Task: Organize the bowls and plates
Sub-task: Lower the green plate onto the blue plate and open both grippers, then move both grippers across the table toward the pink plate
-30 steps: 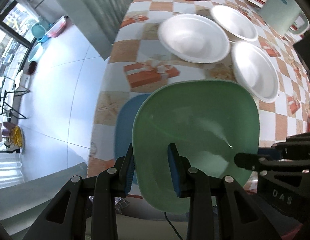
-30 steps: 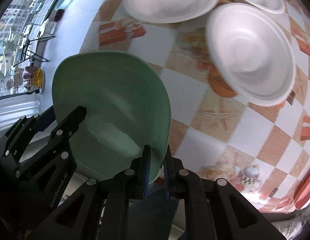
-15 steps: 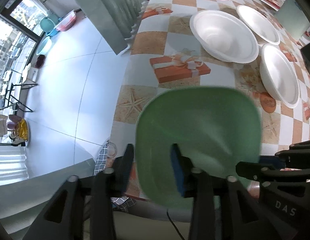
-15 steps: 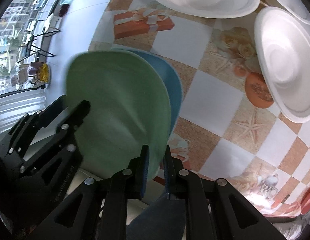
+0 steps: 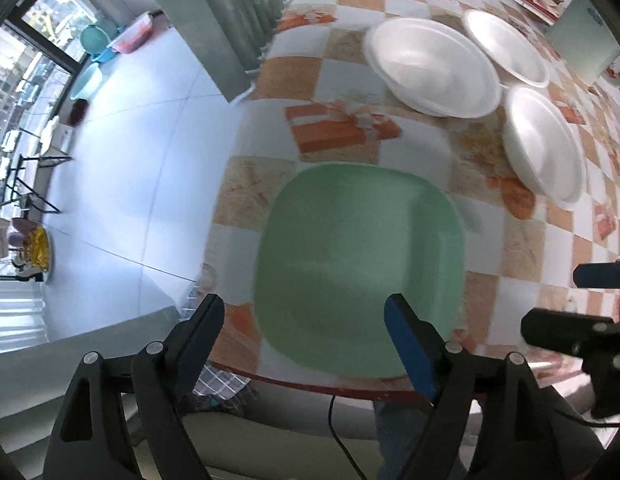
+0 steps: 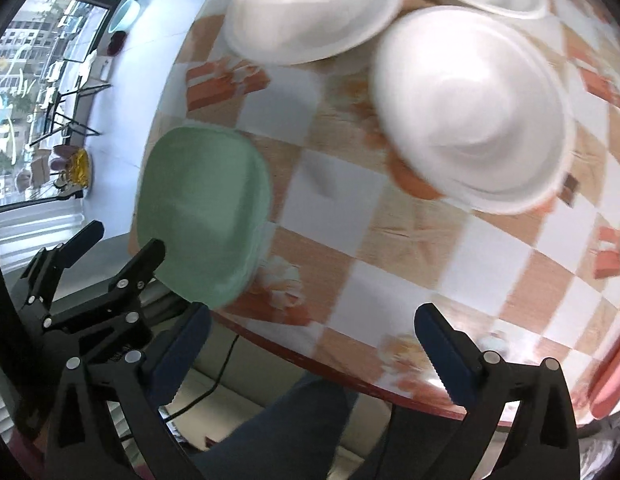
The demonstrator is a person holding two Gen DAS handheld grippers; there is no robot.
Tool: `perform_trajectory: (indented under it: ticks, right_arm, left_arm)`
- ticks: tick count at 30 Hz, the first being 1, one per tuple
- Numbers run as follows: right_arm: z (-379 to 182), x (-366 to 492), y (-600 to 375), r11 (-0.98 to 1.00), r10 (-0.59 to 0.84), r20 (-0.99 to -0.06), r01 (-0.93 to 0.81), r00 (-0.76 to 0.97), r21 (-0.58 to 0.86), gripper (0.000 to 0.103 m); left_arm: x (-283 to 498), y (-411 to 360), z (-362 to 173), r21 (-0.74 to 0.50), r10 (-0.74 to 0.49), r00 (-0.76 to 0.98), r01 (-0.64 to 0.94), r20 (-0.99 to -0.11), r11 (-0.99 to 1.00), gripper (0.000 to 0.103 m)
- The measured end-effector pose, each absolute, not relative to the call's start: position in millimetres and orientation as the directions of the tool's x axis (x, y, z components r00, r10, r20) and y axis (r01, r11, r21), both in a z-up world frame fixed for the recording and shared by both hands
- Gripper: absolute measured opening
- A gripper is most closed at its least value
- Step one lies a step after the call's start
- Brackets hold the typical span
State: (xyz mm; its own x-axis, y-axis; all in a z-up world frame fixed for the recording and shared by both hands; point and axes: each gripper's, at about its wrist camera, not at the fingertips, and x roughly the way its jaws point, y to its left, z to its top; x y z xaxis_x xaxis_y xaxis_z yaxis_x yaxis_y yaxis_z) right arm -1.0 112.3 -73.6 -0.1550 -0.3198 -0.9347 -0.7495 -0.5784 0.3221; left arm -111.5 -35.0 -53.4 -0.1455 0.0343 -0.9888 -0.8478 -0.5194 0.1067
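Note:
A square green plate (image 5: 362,268) lies flat at the near edge of the table (image 5: 526,240); it also shows in the right wrist view (image 6: 201,216). The blue plate seen earlier is hidden, presumably under it. My left gripper (image 5: 305,332) is open and empty, just above the plate's near edge. My right gripper (image 6: 310,344) is open and empty, over the table edge to the right of the plate. Three white bowls stand further back: one at the far left (image 5: 434,68), one behind it (image 5: 506,48), one at the right (image 5: 542,144).
The checkered tablecloth table edge (image 6: 310,356) runs close below both grippers. A pale green container (image 5: 582,48) stands at the far right. A pink object (image 6: 614,376) lies at the right table edge. Tiled floor (image 5: 129,152) lies left of the table.
Both grippers opened and let go of the green plate, which now lies on the table over the blue plate. Both grippers drew back toward the table edge.

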Motion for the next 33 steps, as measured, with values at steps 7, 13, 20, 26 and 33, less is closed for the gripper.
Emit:
perform_trajectory:
  ticks: [7, 13, 20, 26, 33]
  right_arm:
    - [-78.0, 55.2, 122.5, -0.454, -0.305, -0.94, -0.844, -0.154, 0.285, 0.102]
    - [-67.8, 91.7, 132.6, -0.359, -0.265, -0.946, -0.891, -0.189, 0.278, 0.102]
    - [-59.5, 143.2, 146.3, -0.283, -0.242, -0.945, -0.916, -0.219, 0.284, 0.102]
    - [-51.1, 199.0, 159.0, -0.218, -0.236, -0.94, -0.929, -0.246, 0.298, 0.102]
    - [-43.1, 275.6, 186.5, -0.153, -0.225, -0.935, -0.938, -0.273, 0.311, 0.102]
  left_arm:
    - [-73.7, -13.9, -44.8, -0.011, 0.09, -0.028, -0.911, -0.996, -0.412, 0.085]
    - [-28.5, 11.9, -39.1, -0.012, 0.087, -0.009, -0.97, -0.996, -0.241, 0.085]
    - [3.6, 34.9, -31.4, 0.006, 0.086, -0.021, -0.987, -0.996, -0.163, 0.085]
    - [43.8, 58.4, -31.2, 0.031, 0.073, -0.041, -0.991, -0.997, -0.133, 0.085]
    - [111.4, 83.4, -19.5, 0.046, 0.077, -0.053, -0.995, -0.996, -0.085, 0.085]
